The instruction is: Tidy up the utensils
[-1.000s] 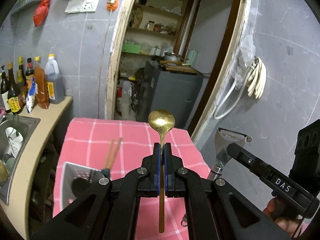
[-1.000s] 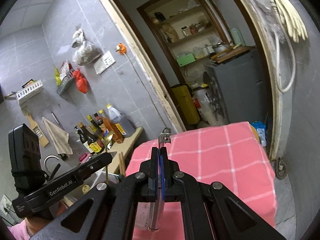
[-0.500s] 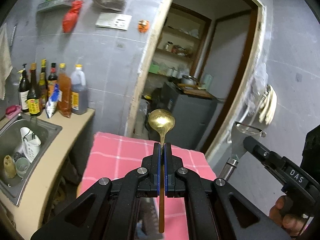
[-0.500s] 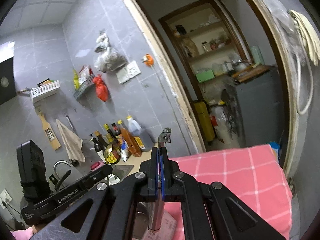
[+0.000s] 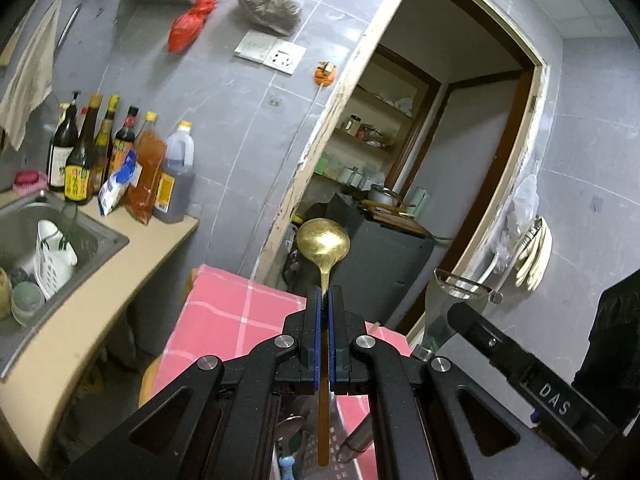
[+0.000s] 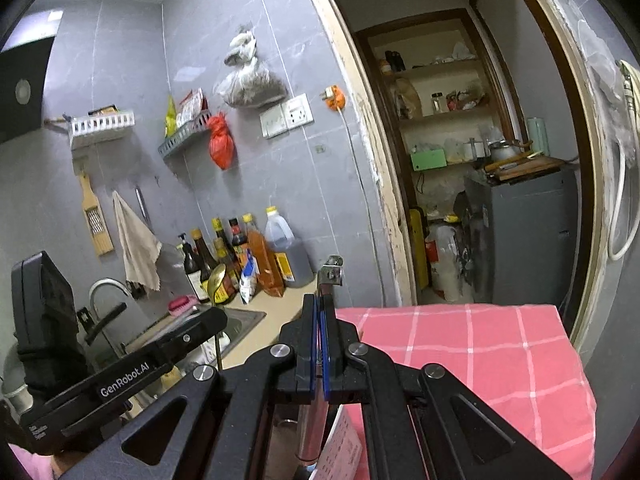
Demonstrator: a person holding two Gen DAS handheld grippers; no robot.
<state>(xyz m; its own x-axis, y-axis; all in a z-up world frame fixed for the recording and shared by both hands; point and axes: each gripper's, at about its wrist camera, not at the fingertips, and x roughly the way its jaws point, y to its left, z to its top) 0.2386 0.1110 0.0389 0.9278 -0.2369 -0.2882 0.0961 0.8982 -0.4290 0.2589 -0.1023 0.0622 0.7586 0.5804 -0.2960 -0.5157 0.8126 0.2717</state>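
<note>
My left gripper (image 5: 325, 300) is shut on the thin handle of a gold spoon (image 5: 323, 242), whose bowl stands up ahead of the fingertips. My right gripper (image 6: 320, 308) is shut on a metal peeler (image 6: 330, 272), head upward. In the left wrist view the peeler (image 5: 460, 284) and right gripper (image 5: 456, 312) sit at the right. The right wrist view shows the left gripper (image 6: 218, 316) and spoon (image 6: 216, 280) at the left. A white perforated utensil holder (image 5: 344, 440) lies below both grippers, mostly hidden, on the pink checked table (image 6: 480, 352).
Left of the table runs a beige counter (image 5: 100, 312) with a steel sink (image 5: 100, 236) holding a white drainer and cups. Sauce bottles (image 5: 120, 168) line the wall. Behind the table an open doorway shows a dark cabinet (image 5: 392, 256) and shelves.
Both views have swung left toward the sink counter, and the pink table now sits lower in them. The spoon and peeler stay gripped as before.
</note>
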